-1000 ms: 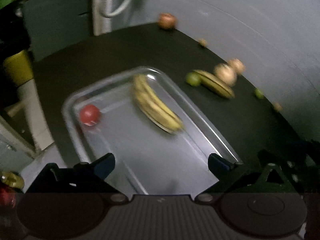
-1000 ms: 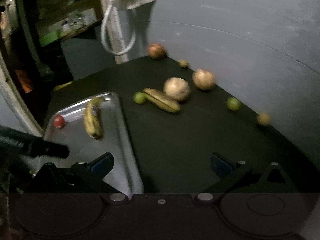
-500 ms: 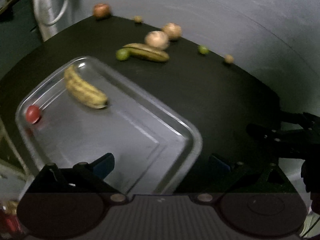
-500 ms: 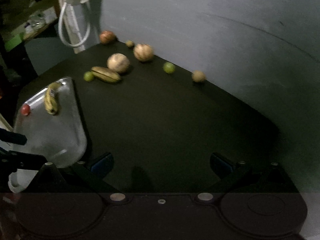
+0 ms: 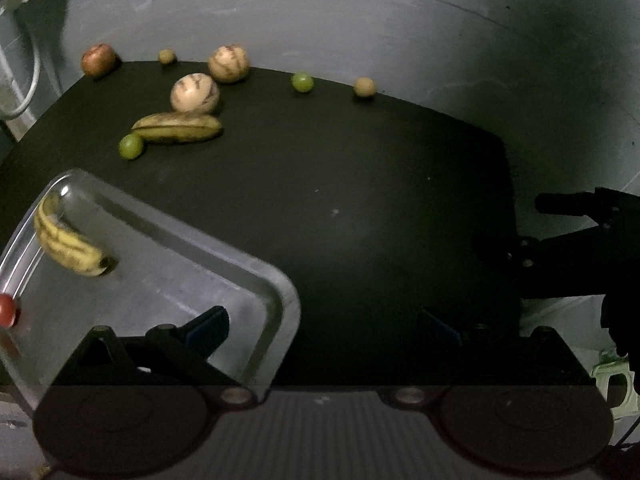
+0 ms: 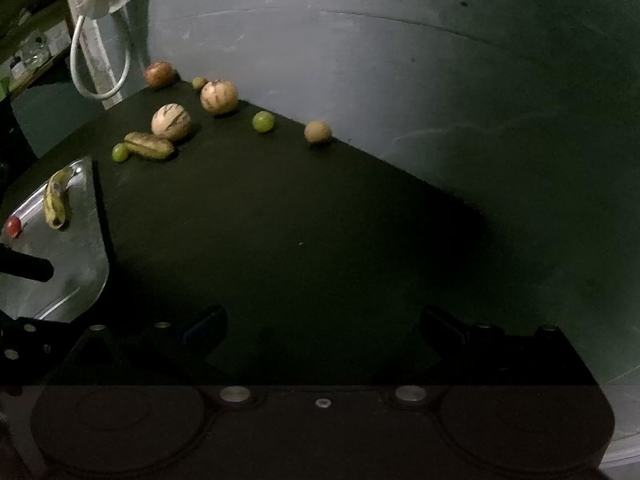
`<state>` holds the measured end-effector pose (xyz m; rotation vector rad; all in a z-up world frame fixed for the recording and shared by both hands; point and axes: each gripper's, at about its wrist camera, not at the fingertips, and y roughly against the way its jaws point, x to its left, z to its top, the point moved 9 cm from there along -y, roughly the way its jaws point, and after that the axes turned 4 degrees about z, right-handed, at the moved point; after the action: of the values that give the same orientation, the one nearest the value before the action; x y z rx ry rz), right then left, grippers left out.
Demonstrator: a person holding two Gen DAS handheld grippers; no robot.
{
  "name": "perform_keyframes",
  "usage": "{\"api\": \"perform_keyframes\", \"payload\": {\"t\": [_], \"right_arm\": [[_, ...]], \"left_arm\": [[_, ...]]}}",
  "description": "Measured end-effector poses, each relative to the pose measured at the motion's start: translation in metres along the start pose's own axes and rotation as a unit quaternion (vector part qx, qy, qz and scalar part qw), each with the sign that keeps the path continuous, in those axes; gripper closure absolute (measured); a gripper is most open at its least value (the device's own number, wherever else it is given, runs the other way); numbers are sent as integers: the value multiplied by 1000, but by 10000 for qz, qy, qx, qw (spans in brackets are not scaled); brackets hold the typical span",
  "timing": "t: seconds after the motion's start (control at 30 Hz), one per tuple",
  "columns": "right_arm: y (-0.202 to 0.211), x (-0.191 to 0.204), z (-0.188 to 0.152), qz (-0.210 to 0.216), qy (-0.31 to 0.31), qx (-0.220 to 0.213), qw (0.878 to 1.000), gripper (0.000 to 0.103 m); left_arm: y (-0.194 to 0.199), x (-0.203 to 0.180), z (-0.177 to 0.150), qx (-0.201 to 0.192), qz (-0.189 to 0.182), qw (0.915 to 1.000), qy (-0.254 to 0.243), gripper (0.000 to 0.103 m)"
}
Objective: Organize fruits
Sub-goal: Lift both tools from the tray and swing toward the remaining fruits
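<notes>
Left tool (image 5: 324, 326) wide apart, empty; banana (image 5: 66, 242) far left in tray (image 5: 256, 276).

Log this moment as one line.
left gripper: open, empty | right gripper: open, empty | tray: banana, red fruit | table: remaining fruit

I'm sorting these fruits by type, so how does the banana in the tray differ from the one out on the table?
The tray banana lies inside the metal tray, while the table banana sits on the dark table beside a green fruit. The tray banana looks clearly curved and brighter yellow; the table banana looks straighter and duller, with more brown. Both are dark-streaked, and neither is held by a tool.
</notes>
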<state>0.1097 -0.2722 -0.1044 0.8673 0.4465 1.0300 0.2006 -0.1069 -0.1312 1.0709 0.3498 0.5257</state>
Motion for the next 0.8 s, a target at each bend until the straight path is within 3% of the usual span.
{"api": "perform_keyframes", "payload": {"t": [0.57, 0.8], "right_arm": [[-27, -22, 34, 196, 45, -104, 9997, 1], [-49, -17, 50, 416, 247, -141, 9987, 1]], "left_arm": [[-16, -17, 26, 94, 104, 9999, 36, 1], [-14, -1, 35, -24, 302, 9988, 377, 1]]}}
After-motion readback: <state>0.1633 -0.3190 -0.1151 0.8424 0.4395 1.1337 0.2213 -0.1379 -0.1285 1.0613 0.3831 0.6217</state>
